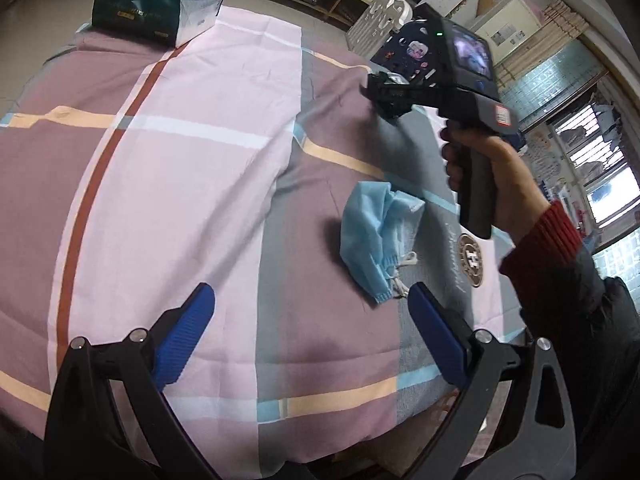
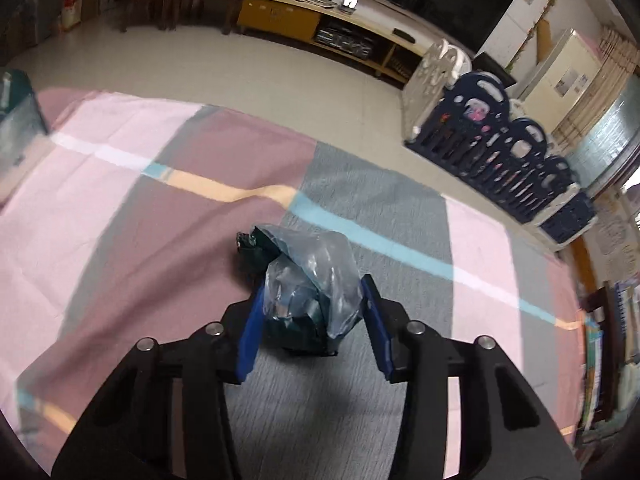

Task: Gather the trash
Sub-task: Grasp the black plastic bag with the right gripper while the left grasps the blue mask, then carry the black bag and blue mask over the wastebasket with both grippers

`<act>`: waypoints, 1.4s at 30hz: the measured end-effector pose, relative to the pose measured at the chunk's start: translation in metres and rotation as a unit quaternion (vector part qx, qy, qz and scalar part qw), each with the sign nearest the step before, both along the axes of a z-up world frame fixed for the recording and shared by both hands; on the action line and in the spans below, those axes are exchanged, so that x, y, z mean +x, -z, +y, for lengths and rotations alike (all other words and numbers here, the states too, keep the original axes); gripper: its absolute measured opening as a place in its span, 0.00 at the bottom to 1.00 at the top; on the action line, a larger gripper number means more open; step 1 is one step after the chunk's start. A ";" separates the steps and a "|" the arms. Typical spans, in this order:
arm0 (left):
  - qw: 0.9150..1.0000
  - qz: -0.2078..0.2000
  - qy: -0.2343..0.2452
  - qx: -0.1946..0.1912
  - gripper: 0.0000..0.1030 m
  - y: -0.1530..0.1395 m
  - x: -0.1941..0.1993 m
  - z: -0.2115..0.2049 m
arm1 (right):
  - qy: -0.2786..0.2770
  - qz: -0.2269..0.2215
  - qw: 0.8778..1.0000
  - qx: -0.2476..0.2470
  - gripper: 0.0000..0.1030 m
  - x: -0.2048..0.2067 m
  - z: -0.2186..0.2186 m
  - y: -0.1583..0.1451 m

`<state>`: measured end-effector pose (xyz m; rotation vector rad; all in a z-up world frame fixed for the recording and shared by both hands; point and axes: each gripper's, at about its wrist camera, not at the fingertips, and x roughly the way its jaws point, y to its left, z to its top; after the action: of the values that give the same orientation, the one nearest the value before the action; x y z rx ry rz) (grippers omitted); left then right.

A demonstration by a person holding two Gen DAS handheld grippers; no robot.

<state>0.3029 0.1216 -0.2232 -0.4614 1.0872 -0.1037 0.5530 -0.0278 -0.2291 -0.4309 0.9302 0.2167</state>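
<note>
A crumpled blue face mask [image 1: 372, 236] lies on the checked cloth [image 1: 200, 160], just beyond the right finger of my left gripper [image 1: 310, 294], which hovers open with nothing between its blue pads. My right gripper [image 2: 314, 312] is shut on a crumpled wrapper [image 2: 312, 280] of clear and dark green plastic, held slightly above the cloth [image 2: 140, 220]. In the left wrist view a hand grips the right gripper [image 1: 386, 94] farther back over the cloth, its jaws pointing left. A dark green paper bag [image 1: 160, 0] stands open at the cloth's far left corner, and its edge [image 2: 18, 132] shows in the right wrist view.
The cloth-covered surface ends at a pale floor [image 2: 280, 80] on the far side. A navy and white playpen fence [image 2: 500, 152] stands to the right, and a low yellow TV stand [image 2: 320, 24] is along the back wall. A red sleeve [image 1: 552, 248] reaches in from the right.
</note>
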 end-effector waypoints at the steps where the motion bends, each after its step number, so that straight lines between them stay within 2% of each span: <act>1: 0.999 0.001 -0.007 0.041 0.94 -0.004 0.005 -0.006 | 0.002 -0.001 1.000 0.015 0.42 -0.007 -0.006 -0.004; 2: 0.997 -0.004 -0.001 0.073 0.94 -0.009 0.010 -0.014 | 0.005 -0.007 1.000 0.029 0.42 -0.020 -0.013 -0.011; 3: 0.996 -0.008 0.011 0.085 0.94 -0.012 0.015 -0.020 | 0.010 -0.013 0.999 0.046 0.42 -0.035 -0.022 -0.020; 6: 0.996 -0.013 0.040 0.085 0.94 -0.015 0.035 -0.042 | 0.024 -0.013 0.996 0.088 0.42 -0.083 -0.058 -0.041; 10: 0.992 0.008 0.076 0.102 0.94 0.000 0.060 -0.076 | 0.049 -0.006 0.991 0.125 0.42 -0.157 -0.113 -0.059; 13: 0.987 0.010 0.095 0.126 0.92 0.012 0.065 -0.098 | 0.090 -0.007 0.980 0.180 0.42 -0.208 -0.156 -0.073; 14: 0.985 0.009 0.103 0.135 0.80 0.015 0.065 -0.103 | 0.100 -0.002 0.975 0.200 0.42 -0.222 -0.166 -0.076; 15: 0.983 0.009 0.111 0.143 0.61 0.017 0.065 -0.107 | 0.110 0.001 0.971 0.213 0.42 -0.236 -0.175 -0.079; 16: 0.981 0.008 0.119 0.152 0.51 0.018 0.065 -0.111 | 0.115 0.001 0.969 0.218 0.42 -0.247 -0.180 -0.080; 18: 0.978 0.000 0.134 0.160 0.23 0.018 0.061 -0.115 | 0.124 -0.002 0.969 0.214 0.42 -0.266 -0.185 -0.085; 19: 0.977 -0.003 0.137 0.161 0.20 0.016 0.057 -0.116 | 0.125 -0.007 0.971 0.206 0.42 -0.274 -0.184 -0.088; 21: 0.979 -0.015 0.125 0.162 0.18 0.006 0.048 -0.115 | 0.125 -0.013 0.972 0.200 0.42 -0.287 -0.184 -0.093; 25: 0.979 -0.069 0.098 0.162 0.18 -0.036 0.016 -0.116 | 0.129 -0.012 0.970 0.208 0.42 -0.302 -0.187 -0.101; 31: 0.966 -0.152 0.084 0.192 0.17 -0.106 -0.043 -0.130 | 0.127 -0.034 0.966 0.222 0.42 -0.338 -0.193 -0.126; 35: 0.957 -0.198 0.084 0.196 0.17 -0.148 -0.086 -0.141 | 0.129 -0.050 0.964 0.229 0.42 -0.366 -0.203 -0.144; 38: 0.950 -0.224 0.083 0.200 0.18 -0.173 -0.118 -0.152 | 0.135 -0.064 0.961 0.231 0.42 -0.388 -0.212 -0.157; 42: 0.946 -0.246 0.097 0.187 0.18 -0.196 -0.154 -0.167 | 0.144 -0.083 0.959 0.231 0.42 -0.415 -0.229 -0.173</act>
<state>0.1490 -0.0454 -0.0269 0.0216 0.6329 -0.1717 0.1376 -0.2565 -0.0563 0.1181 0.7375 0.1230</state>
